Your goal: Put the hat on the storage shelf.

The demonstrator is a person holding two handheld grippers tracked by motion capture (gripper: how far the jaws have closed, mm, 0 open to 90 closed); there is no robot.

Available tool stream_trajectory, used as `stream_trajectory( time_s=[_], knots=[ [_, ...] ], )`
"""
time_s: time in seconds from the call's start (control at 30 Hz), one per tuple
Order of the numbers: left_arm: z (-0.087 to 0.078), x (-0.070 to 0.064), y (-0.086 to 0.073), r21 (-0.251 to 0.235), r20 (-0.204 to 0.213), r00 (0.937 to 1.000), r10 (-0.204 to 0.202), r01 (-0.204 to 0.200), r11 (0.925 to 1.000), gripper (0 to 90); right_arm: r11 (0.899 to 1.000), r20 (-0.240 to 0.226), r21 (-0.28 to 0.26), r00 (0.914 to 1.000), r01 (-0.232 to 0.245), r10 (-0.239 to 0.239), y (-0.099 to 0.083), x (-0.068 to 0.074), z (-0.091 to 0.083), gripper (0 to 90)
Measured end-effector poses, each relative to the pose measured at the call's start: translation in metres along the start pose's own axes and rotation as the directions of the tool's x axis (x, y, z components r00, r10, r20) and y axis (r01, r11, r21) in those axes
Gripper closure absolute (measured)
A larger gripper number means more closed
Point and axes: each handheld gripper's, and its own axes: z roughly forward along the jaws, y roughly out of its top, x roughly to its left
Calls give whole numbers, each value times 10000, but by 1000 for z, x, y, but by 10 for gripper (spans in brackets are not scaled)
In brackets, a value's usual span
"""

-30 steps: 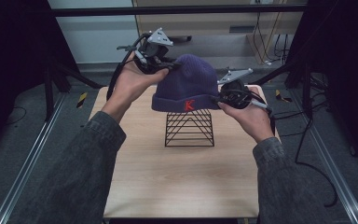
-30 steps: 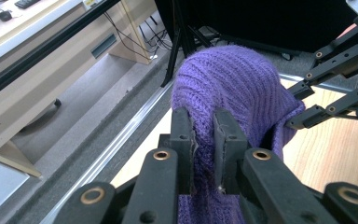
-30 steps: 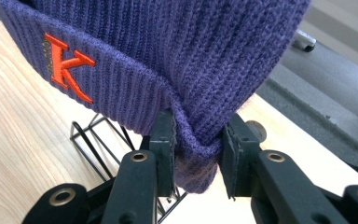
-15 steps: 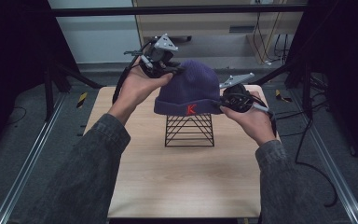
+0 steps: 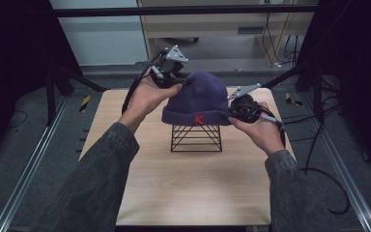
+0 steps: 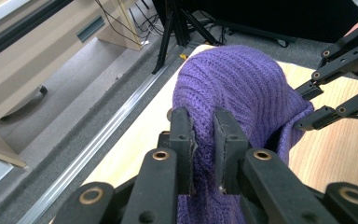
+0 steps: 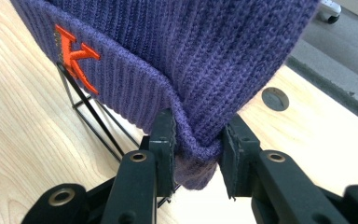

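Observation:
A purple knit beanie (image 5: 198, 99) with a red K (image 5: 199, 119) on its cuff hangs over a black wire stand (image 5: 196, 138) in the middle of the table. The cuff's lower edge meets the stand's top, which the hat hides. My left gripper (image 5: 181, 82) is shut on the knit high on the hat's far left side; in the left gripper view the fabric bunches between the jaws of that gripper (image 6: 204, 126). My right gripper (image 5: 231, 112) is shut on the cuff's right end, and the folded cuff (image 7: 191, 46) is pinched in the gripper (image 7: 198, 128) close up.
The light wooden table (image 5: 174, 183) has bare room in front of and beside the stand. A small round hole (image 7: 275, 99) sits in the tabletop near the right gripper. Metal rails, black tripod legs and cables lie on the floor around the table.
Both grippers have brought the beanie down and levelled it, so its cuff now sits at the top of the wire stand. Both have kept their grip.

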Motion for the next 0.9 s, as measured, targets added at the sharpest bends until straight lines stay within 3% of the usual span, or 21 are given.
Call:
stream_trajectory(
  time_s=[0.9],
  knots=[
    [17, -6, -39, 144, 442, 9986, -277, 271, 9995, 786, 9986, -184, 515, 9997, -148, 157, -27, 6, 28, 670]
  ],
)
